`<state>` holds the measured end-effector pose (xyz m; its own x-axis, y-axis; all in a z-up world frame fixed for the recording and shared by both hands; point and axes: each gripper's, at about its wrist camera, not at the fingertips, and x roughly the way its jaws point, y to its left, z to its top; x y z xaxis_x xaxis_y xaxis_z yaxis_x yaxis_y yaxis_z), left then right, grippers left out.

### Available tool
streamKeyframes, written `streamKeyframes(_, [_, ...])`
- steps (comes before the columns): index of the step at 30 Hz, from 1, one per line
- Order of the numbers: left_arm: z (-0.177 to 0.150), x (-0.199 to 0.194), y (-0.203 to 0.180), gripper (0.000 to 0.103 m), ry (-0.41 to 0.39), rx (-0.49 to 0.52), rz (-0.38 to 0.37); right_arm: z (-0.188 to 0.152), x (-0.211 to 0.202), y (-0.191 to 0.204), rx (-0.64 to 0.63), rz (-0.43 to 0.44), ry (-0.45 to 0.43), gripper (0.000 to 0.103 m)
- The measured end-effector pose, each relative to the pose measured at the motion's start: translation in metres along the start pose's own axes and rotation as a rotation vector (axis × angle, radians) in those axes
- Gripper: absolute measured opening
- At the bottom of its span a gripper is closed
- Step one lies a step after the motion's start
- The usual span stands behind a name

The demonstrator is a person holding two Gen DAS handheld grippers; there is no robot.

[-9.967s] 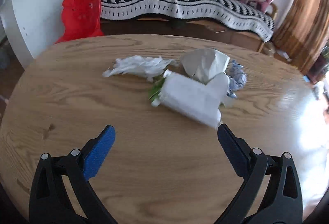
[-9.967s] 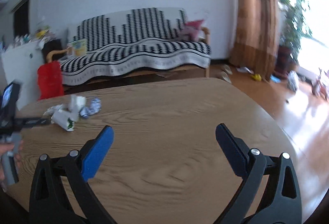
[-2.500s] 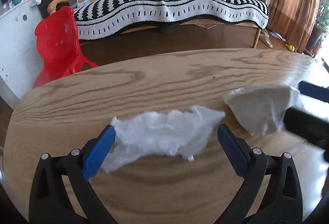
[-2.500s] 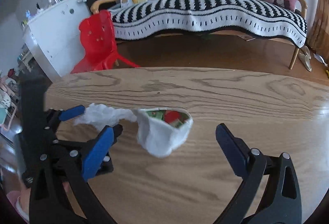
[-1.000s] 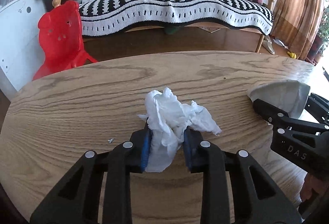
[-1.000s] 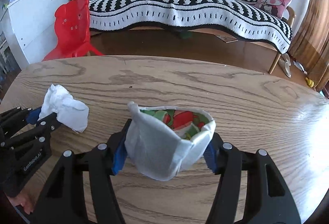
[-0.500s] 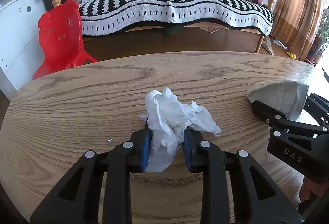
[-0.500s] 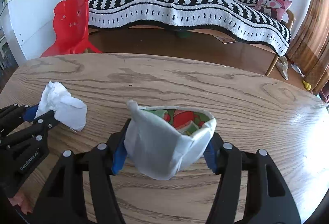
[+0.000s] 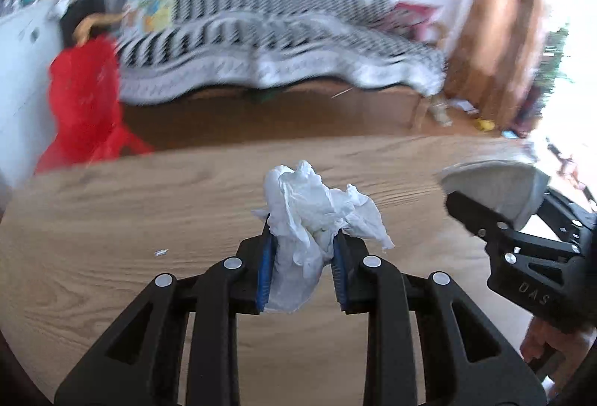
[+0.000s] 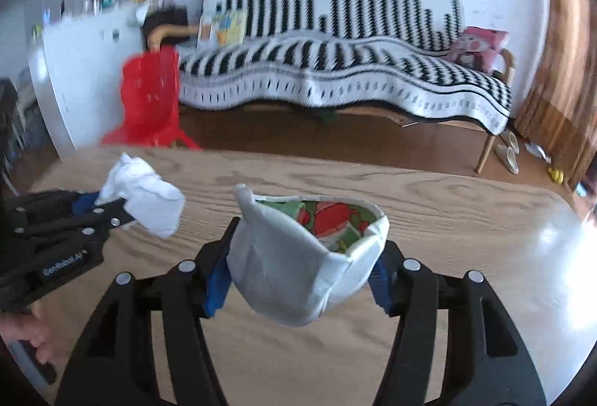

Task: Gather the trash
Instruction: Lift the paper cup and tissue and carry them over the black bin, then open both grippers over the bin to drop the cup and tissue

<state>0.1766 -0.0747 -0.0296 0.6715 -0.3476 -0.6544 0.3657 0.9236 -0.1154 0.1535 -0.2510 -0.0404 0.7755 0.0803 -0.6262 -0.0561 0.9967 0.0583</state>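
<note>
My left gripper is shut on a crumpled white tissue and holds it above the wooden table. The tissue also shows in the right wrist view, at the left gripper's tips. My right gripper is shut on a crushed white paper cup with a red and green print inside, held above the table. The cup also shows at the right in the left wrist view, held by the right gripper.
Beyond the table's far edge stand a black-and-white striped sofa, a red plastic chair and a white cabinet. A tiny scrap lies on the table at the left. Curtains hang at the right.
Both grippers have lifted with their loads and tilted up, so more of the room shows. The view is blurred by the motion. Each grip is unchanged.
</note>
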Motion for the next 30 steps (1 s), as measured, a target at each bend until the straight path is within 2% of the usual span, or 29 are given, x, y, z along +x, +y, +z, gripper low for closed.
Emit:
streamKeyframes(4, [-0.002, -0.07, -0.083, 0.026, -0.09, 0.058, -0.218, -0.008, -0.113, -0.075, 0.229, 0.095, -0.063, 0.059])
streamKeyframes(7, [-0.02, -0.109, -0.161, 0.026, -0.112, 0.168, -0.3, -0.042, -0.208, -0.134, 0.26, 0.002, -0.113, 0.059])
streamKeyframes(10, [-0.037, -0.12, -0.243, 0.026, -0.038, 0.28, -0.374, -0.087, -0.264, -0.184, 0.308, -0.1, -0.092, 0.06])
streamKeyframes(12, [-0.053, -0.122, -0.298, 0.026, 0.044, 0.338, -0.445, -0.13, -0.305, -0.223, 0.372, -0.156, -0.066, 0.06])
streamKeyframes(14, [-0.07, -0.125, -0.343, 0.026, 0.104, 0.413, -0.474, -0.175, -0.337, -0.257, 0.435, -0.195, -0.028, 0.06])
streamKeyframes(15, [-0.087, -0.127, -0.376, 0.026, 0.14, 0.486, -0.486, -0.201, -0.349, -0.271, 0.463, -0.204, 0.01, 0.06])
streamKeyframes(19, [-0.149, -0.127, -0.455, 0.027, 0.253, 0.678, -0.516, -0.277, -0.368, -0.306, 0.541, -0.227, 0.112, 0.06])
streamKeyframes(21, [-0.189, -0.109, -0.488, 0.027, 0.352, 0.766, -0.492, -0.318, -0.364, -0.322, 0.624, -0.213, 0.156, 0.06])
streamKeyframes(25, [-0.251, -0.055, -0.51, 0.026, 0.545, 0.791, -0.452, -0.39, -0.347, -0.339, 0.813, -0.158, 0.22, 0.06])
streamKeyframes(28, [-0.275, -0.031, -0.512, 0.026, 0.641, 0.76, -0.437, -0.431, -0.326, -0.338, 0.899, -0.131, 0.281, 0.06])
streamKeyframes(30, [-0.278, -0.023, -0.511, 0.026, 0.658, 0.751, -0.424, -0.453, -0.315, -0.339, 0.938, -0.102, 0.322, 0.06])
